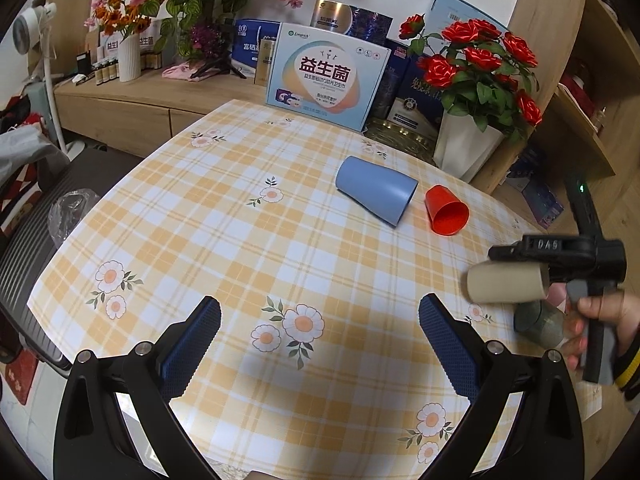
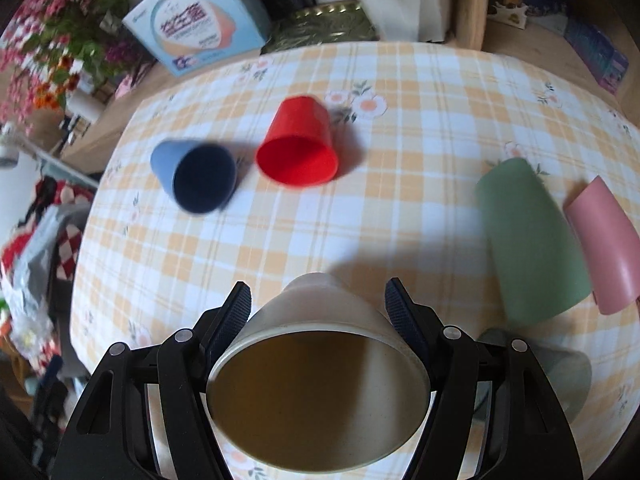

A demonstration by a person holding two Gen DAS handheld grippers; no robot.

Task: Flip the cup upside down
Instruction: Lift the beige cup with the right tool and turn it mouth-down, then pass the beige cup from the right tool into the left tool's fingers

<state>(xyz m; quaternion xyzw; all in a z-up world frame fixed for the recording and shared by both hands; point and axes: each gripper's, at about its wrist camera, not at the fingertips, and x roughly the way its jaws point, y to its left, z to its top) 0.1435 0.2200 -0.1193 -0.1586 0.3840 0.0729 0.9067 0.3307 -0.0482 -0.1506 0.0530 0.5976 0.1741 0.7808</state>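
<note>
Right gripper [image 2: 318, 308] clamped beige cup [image 2: 320, 364] sideways above near table [image 2: 420, 128], mouth toward camera. Left gripper [image 1: 320, 320] idle, jaws apart. You needed firm squeeze, wrist roll until rim faced down, clear of green cup [image 2: 532, 240].

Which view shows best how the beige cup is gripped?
The right wrist view: the beige cup fills the foreground, its open mouth toward the camera, between the right tongs. The left wrist view shows that cup only small, at the right edge, lying sideways above the tablecloth.
</note>
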